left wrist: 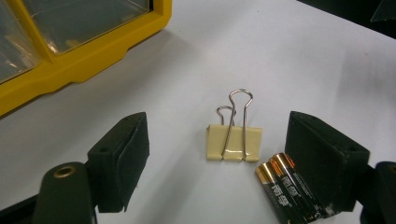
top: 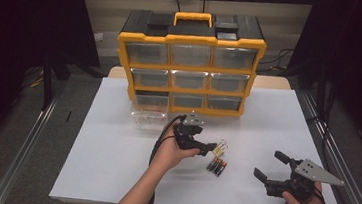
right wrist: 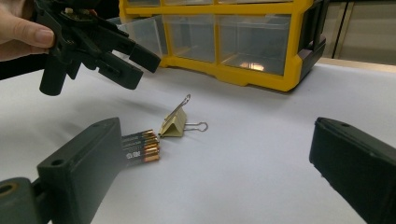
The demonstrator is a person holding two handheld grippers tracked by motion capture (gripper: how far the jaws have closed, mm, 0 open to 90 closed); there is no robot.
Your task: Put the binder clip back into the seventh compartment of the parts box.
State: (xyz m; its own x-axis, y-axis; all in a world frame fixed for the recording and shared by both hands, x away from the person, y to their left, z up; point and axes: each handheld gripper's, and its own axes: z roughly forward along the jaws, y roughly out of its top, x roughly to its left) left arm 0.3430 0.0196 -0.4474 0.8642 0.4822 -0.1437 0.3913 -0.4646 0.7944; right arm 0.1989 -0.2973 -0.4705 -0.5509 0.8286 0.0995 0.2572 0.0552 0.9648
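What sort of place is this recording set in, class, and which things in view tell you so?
Probably a lab or workshop test bench: a yellow-and-black plastic drawer organiser on a white-covered table, metal frame rails alongside, dark curtains around it.

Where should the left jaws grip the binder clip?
Probably the binder clip body: close across its two sloping yellow faces, coming down from above. It lies on its flat back, ridge up, one wire handle raised, the other flat. The batteries lie close beside, so stay clear of that side.
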